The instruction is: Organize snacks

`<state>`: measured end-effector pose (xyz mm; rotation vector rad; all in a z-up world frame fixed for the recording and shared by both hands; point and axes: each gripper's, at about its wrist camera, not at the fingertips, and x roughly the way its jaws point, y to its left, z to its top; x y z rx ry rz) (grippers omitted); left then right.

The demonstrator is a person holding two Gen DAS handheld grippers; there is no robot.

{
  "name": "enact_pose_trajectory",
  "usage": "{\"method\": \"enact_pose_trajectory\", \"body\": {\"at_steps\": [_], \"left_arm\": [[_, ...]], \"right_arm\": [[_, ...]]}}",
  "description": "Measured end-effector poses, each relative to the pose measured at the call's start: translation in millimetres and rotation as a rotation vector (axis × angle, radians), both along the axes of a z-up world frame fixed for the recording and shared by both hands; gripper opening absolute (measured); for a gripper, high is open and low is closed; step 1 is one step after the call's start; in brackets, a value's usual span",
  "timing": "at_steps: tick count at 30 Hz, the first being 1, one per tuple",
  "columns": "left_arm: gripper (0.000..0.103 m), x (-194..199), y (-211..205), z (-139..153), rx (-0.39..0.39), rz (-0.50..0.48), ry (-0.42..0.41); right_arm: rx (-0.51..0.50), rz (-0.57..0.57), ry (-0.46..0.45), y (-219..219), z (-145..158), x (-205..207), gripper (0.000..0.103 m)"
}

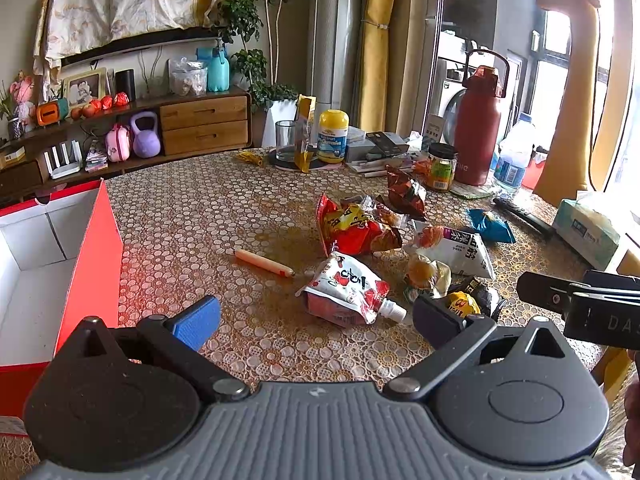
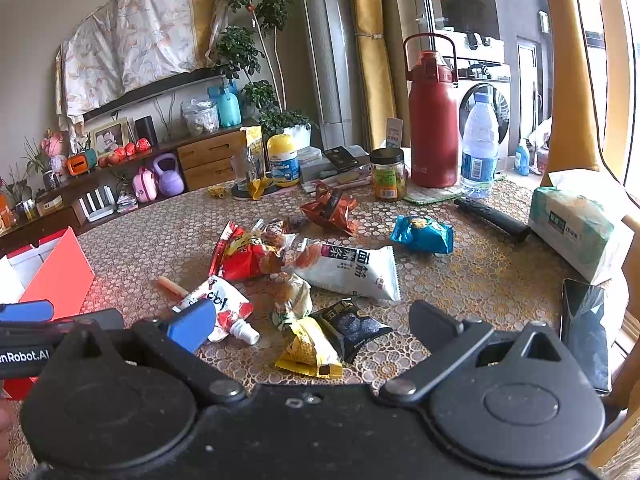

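Note:
Several snack packs lie loose on the patterned table: a red bag [image 1: 356,228] [image 2: 244,256], a white spouted pouch [image 1: 352,292] [image 2: 218,312], a white packet with black print [image 1: 460,250] [image 2: 352,266], a blue pack [image 1: 490,226] [image 2: 424,234], a brown-red bag [image 1: 406,192] [image 2: 330,206], a yellow pack [image 2: 310,350] and a black pack [image 2: 352,330]. An open red box with a white inside [image 1: 60,264] [image 2: 60,276] stands at the left. My left gripper [image 1: 316,320] is open and empty above the table, just short of the pouch. My right gripper [image 2: 312,326] is open and empty over the yellow and black packs.
At the table's back stand a red flask [image 1: 478,128] [image 2: 434,120], a water bottle [image 2: 480,144], a jar [image 2: 388,174], a yellow-lidded bottle [image 1: 333,136] and a glass [image 1: 285,140]. A tissue pack [image 2: 580,228] and phone [image 2: 586,332] lie right. An orange pen [image 1: 262,263] lies mid-table.

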<state>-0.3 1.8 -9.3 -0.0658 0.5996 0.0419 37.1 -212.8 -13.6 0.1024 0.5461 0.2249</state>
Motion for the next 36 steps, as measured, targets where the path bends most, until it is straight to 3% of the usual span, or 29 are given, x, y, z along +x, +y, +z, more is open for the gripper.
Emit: {"method": "enact_pose_trajectory", "body": {"at_steps": [36], "left_arm": [[0.103, 2.8, 0.3, -6.2, 0.004, -0.008, 0.022]], "right_arm": [[-0.006, 0.001, 0.022, -0.6, -6.5, 4.7, 0.103]]}}
